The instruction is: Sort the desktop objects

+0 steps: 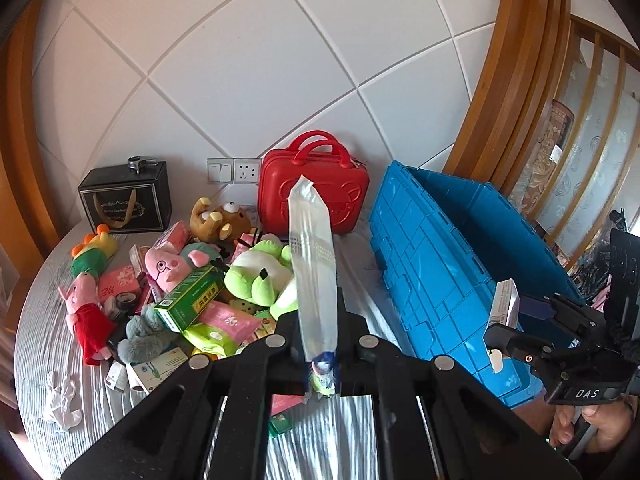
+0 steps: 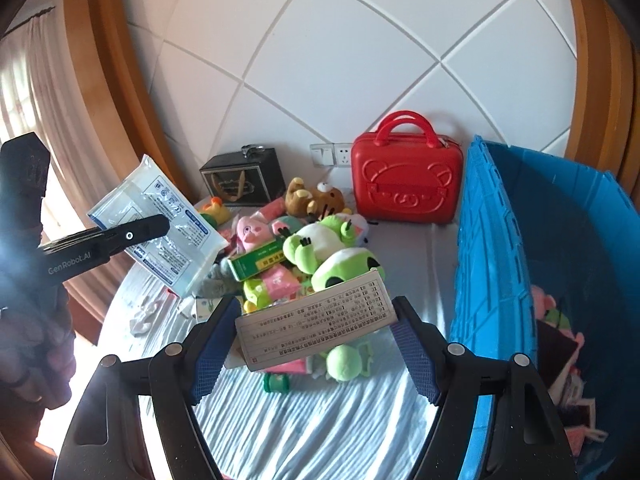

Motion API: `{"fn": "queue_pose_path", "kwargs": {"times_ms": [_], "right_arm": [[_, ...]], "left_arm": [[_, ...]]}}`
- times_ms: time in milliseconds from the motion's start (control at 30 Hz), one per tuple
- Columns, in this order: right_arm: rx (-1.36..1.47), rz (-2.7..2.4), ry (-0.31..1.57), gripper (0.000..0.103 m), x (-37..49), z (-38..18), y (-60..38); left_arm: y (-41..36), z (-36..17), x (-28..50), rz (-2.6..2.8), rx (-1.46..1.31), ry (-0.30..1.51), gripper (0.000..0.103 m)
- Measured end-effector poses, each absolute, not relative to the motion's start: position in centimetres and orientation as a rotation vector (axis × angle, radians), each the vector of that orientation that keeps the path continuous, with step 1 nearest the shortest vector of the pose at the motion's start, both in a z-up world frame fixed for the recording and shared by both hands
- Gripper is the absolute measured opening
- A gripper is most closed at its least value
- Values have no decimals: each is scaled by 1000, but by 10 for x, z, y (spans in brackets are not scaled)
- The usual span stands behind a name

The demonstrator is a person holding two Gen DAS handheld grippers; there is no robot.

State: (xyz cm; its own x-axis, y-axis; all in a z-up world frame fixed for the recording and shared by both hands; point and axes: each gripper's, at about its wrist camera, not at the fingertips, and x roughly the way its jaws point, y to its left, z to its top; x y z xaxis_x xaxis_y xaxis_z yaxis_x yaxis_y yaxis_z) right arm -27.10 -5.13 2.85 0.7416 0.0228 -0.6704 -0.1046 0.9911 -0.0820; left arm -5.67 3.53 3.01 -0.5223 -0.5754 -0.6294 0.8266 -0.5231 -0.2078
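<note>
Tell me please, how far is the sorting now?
Done: some items lie in the blue crate. In hand: the left gripper holds a flat plastic packet, the right gripper a white printed box. Left: the toy pile on the table.

blue crate [image 2: 560, 240] cut off at right edge, its contents partly hidden

Round table [image 1: 48, 344], toy pile [image 1: 180, 280], blue crate [image 1: 440, 264]
</note>
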Motion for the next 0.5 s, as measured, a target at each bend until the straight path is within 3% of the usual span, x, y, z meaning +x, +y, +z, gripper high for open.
{"fn": "queue_pose_path", "kwargs": {"times_ms": [500], "right_arm": [[-85,26,651,76,-293,77,-142]], "left_arm": [[51,61,-178,-2221,685,533,7]]}}
